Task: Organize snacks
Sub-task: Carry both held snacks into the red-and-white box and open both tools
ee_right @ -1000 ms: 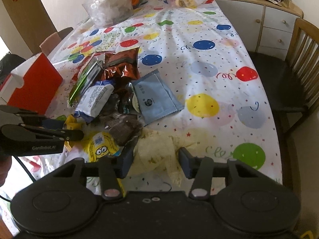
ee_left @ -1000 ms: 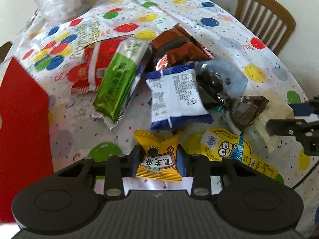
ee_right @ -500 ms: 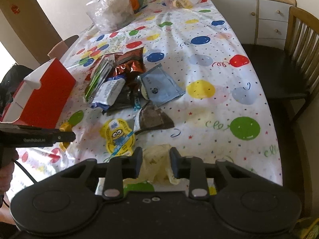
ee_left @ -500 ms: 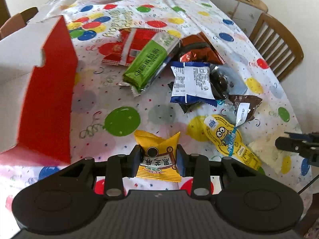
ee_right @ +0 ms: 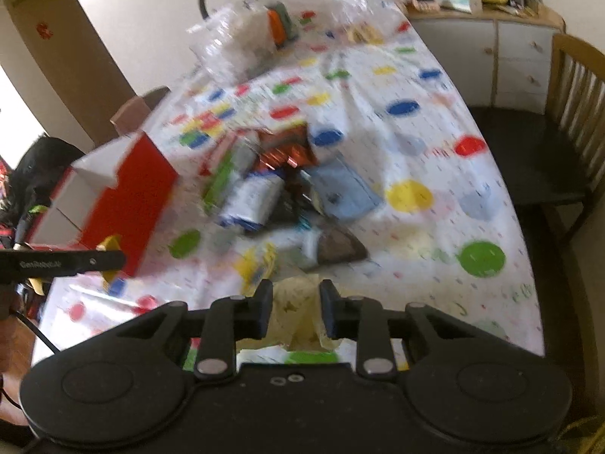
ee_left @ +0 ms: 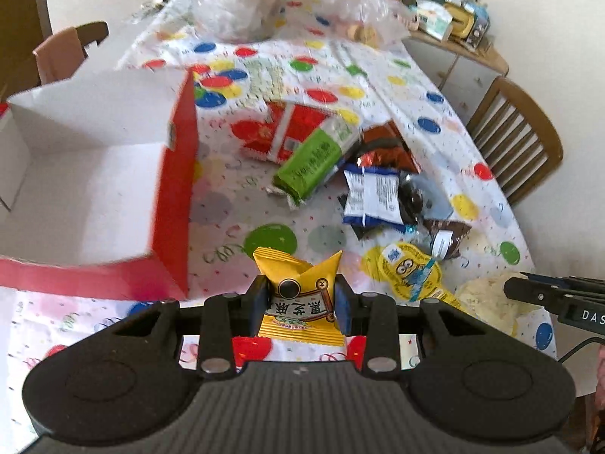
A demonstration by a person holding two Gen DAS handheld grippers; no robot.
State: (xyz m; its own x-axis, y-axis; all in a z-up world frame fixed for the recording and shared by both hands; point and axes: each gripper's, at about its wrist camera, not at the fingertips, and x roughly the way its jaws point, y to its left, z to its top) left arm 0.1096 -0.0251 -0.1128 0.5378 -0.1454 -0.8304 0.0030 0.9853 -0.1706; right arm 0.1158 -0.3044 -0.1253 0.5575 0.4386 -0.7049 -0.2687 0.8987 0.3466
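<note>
While both of my grippers are loaded, here is how I read the sorting so far.

Left gripper (ee_left: 300, 299): fingers clamped on a yellow snack packet (ee_left: 298, 302), held above the table (ee_left: 227, 208) just right of the red box.

Right gripper (ee_right: 295, 310): fingers closed around a pale crinkly wrapper (ee_right: 298, 317) at the table's near edge; the view is blurred, so I cannot tell whether it is lifted clear of the cloth.

Red box (ee_left: 174, 204): open on the left side of the table, white inside. The part of its floor I can see holds nothing; the rest is out of view.

Done so far: as far as I can judge, nothing is stowed yet. Two items are only picked up.

Left on the table: a loose pile in the middle, comprising a green packet (ee_left: 310, 162), a red packet (ee_left: 287, 132), a brown foil bag (ee_left: 385, 147), a blue-and-white packet (ee_left: 372, 198), a dark brown wrapper (ee_left: 446, 238) and a yellow cartoon pouch (ee_left: 408, 268).

Progress: early, I think. Most of the sorting lies ahead.

Next, in my judgement: carry the yellow packet over the box's red wall and let go inside.
</note>
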